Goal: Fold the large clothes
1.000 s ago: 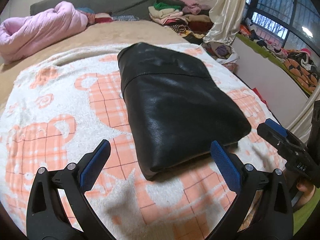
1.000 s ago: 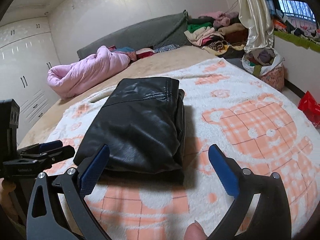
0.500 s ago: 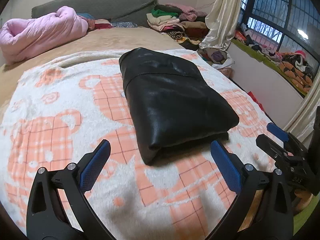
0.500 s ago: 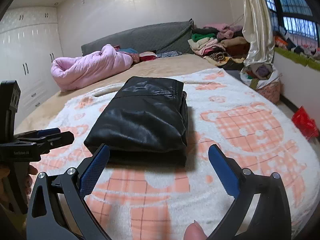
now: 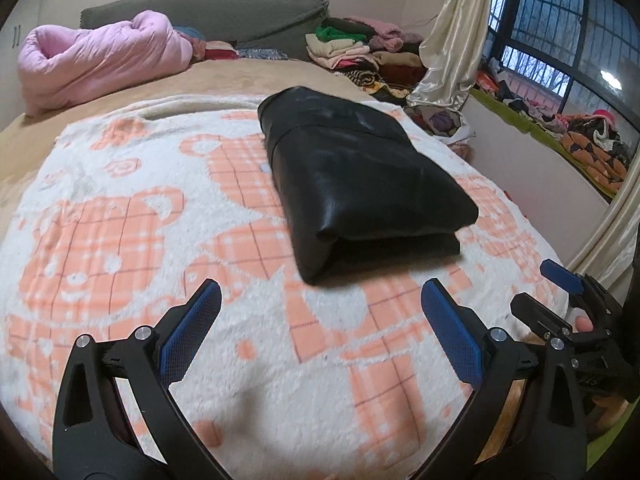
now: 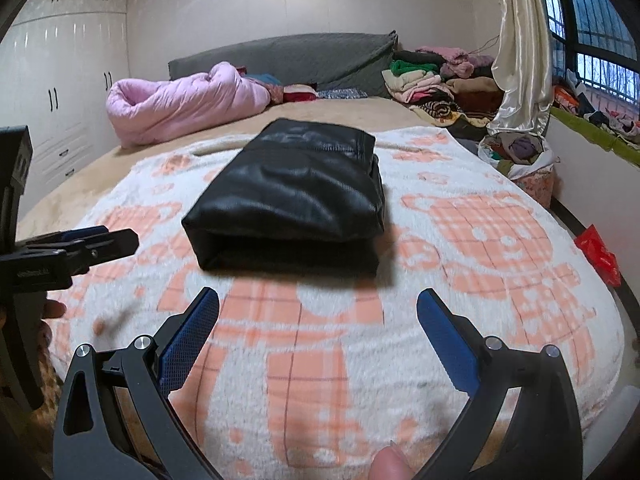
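A black leather garment (image 5: pixel 360 176) (image 6: pixel 296 196) lies folded into a thick rectangle on a white blanket with orange bear print (image 5: pixel 120 216) (image 6: pixel 480 240). My left gripper (image 5: pixel 320 320) hovers open over the blanket, well short of the garment's near edge, with nothing between its blue pads. My right gripper (image 6: pixel 318 326) is also open and empty, a little back from the garment's folded end. Each gripper appears in the other's view: the right one (image 5: pixel 560 304) at the right edge, the left one (image 6: pixel 80 244) at the left edge.
A pink quilt (image 6: pixel 180 100) is bundled at the head of the bed by a grey headboard (image 6: pixel 288 56). Piled clothes (image 6: pixel 432 80) and a cream curtain (image 6: pixel 520 52) stand at the far right. White wardrobes (image 6: pixel 60 80) line the left wall. A red bag (image 6: pixel 598 254) lies on the floor.
Both grippers have drawn back from the folded garment toward the foot of the bed. The garment lies still and now looks smaller and farther off.
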`<state>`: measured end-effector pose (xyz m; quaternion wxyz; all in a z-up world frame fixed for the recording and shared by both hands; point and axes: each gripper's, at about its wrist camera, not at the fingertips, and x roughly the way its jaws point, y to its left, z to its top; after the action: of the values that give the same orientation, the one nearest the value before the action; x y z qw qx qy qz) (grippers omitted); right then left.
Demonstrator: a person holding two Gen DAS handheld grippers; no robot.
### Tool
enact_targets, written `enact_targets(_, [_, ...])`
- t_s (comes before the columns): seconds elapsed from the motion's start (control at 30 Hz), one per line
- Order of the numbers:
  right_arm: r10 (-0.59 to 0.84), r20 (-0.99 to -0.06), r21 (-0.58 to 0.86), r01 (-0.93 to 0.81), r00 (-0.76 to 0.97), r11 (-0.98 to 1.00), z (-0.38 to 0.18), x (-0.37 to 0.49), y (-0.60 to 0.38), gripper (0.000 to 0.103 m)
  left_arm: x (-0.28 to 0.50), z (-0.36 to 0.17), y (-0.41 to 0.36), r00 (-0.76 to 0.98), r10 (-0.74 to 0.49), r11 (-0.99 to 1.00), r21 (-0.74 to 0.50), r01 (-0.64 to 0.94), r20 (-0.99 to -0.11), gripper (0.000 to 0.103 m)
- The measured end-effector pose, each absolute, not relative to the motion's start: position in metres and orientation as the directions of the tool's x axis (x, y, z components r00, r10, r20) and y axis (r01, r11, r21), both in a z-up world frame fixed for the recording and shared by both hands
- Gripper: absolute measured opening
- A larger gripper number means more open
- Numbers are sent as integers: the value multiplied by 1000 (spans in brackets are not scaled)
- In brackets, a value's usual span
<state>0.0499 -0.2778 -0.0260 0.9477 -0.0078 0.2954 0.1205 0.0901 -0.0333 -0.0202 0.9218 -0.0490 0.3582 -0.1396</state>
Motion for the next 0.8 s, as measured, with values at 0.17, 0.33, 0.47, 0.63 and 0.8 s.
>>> enact_targets(0.17, [220,-567,61,-226,794,972,-29,48,-281,99,82,-26,-28,701,-286,958,-194,211,-654,94])
enact_targets(0.33, [223,-575,64,-229,787,971,-31,48,-281,99,81,-26,-23,709,-272,962,-193,192,-651,94])
enact_targets(0.47, [225,-583,63,-232,781,971,-32,50,-280,99,80,-24,-24,711,-268,963,-185,193,-650,94])
enact_targets(0.63, [232,-588,71,-236,775,969,-33,51,-280,99,81,-25,-25,705,-273,962,-188,197,-655,94])
enact_targets(0.8, [231,-593,74,-234,771,970,-35,54,-280,99,80,-25,-25,706,-271,963,-188,195,-654,94])
